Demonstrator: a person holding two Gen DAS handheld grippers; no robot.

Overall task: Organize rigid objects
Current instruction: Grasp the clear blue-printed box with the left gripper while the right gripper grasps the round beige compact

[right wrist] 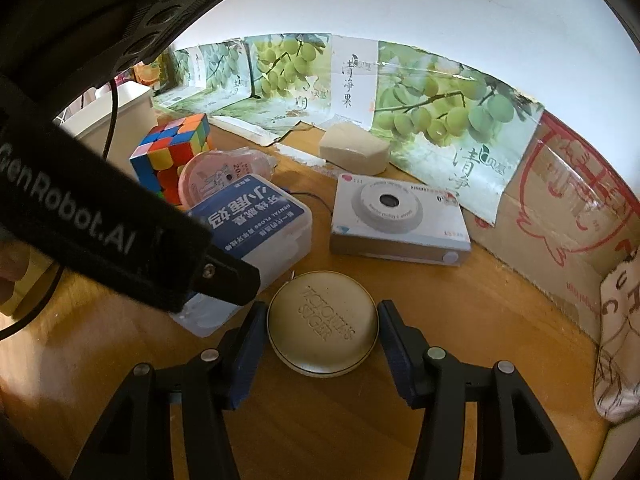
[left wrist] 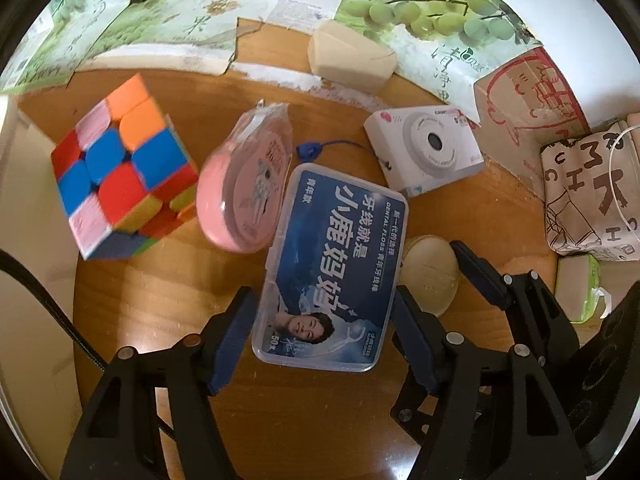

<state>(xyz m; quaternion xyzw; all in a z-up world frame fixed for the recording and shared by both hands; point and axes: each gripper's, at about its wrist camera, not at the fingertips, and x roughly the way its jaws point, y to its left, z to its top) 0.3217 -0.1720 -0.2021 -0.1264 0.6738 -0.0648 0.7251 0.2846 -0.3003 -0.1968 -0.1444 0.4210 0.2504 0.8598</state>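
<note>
Nearest on the wooden worktop (right wrist: 320, 432) lies a bare stretch of wood under both tools, the only open room in view. The left tool (left wrist: 324, 332) stands with its fingers apart on either side of the near end of the clear dental floss box (left wrist: 332, 264), which lies flat with its blue label up; whether the pads touch its walls cannot be told. The right tool (right wrist: 322, 354) is likewise spread, its fingers flanking the round beige tin (right wrist: 323, 322) with narrow gaps at both sides. Tin and floss box lie just beside each other, so the two tools crowd close together. Left of the floss box a pink round case (left wrist: 240, 192) leans against it, and beyond that stands a colourful puzzle cube (left wrist: 120, 168) near a white bin (right wrist: 116, 120) at the left edge. Farther back, a white toy camera (right wrist: 400, 220) lies face up, well apart from the tin. At the rear edge a pale wedge-shaped block (right wrist: 354, 148) rests against grape-printed cardboard (right wrist: 440, 120), with a brown carton (right wrist: 560, 220) closing the right side.
</note>
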